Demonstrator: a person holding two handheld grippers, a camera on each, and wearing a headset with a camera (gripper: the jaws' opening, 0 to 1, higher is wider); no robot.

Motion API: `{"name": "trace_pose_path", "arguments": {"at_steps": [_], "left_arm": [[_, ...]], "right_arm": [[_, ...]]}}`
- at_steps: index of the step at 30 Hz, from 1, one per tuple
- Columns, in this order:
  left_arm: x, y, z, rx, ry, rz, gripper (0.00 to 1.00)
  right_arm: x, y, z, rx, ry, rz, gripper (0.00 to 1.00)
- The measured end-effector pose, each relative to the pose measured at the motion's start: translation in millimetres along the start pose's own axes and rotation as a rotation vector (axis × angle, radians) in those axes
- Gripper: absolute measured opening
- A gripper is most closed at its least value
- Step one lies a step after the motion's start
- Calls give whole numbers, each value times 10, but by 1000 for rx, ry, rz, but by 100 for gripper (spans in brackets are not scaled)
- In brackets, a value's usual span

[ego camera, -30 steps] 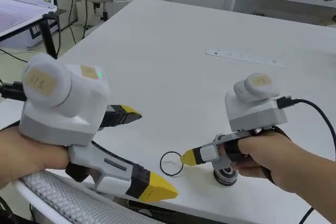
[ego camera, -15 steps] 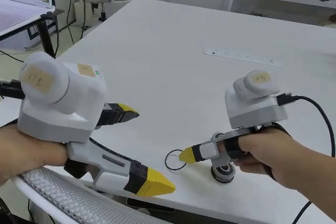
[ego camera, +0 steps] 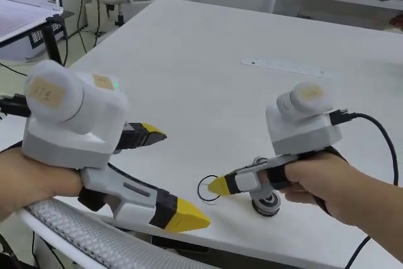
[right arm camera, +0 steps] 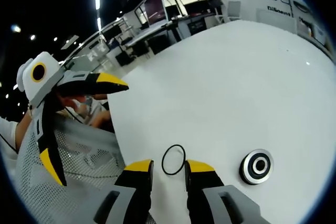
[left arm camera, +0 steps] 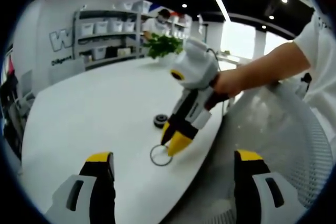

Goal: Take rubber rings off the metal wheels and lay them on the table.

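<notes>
Tongs first, head view: the left tongs (ego camera: 179,177) are spread wide with nothing between them, hanging by the near edge of the table (ego camera: 208,74), well apart from the work. Looks to me like they're just parked out of the way. The right tongs (ego camera: 217,186) are angled down low, yellow tips right at the black rubber ring (ego camera: 206,189). That ring lies flat on the table just beside the metal wheel (ego camera: 266,203), which rests on its flat face close under the hand.

Left gripper view: its own two jaws stand far apart and empty, looking straight at the other tongs, whose tip meets the ring's edge. The wheel sits a bit behind.

Right gripper view: jaws only slightly parted, bare table showing through the gap, so not clamped on anything. The ring lies loose just ahead of the tips, with the wheel off to the side and not touching it. My read is that this ring is off and laid down, and the narrow gap suits handling something that thin. Can't tell if the dark band round the wheel is another ring.
</notes>
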State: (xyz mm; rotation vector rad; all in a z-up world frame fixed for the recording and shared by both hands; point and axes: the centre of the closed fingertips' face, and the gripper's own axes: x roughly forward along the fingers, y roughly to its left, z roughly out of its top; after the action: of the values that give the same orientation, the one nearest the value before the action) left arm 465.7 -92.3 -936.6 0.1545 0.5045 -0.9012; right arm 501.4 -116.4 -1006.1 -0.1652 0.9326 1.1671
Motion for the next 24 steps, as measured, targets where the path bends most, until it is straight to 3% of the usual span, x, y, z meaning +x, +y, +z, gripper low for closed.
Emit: {"name": "trace_pose_path", "arguments": {"at_steps": [13,24], "left_arm": [[-4,5,12,-3,-8,3,96],[-7,21,13,-8,-10,9,96]], "right_arm": [[78,-15,-5,-133,29,-16,29],[161,-3,-134,-312,117,-43,32]]}}
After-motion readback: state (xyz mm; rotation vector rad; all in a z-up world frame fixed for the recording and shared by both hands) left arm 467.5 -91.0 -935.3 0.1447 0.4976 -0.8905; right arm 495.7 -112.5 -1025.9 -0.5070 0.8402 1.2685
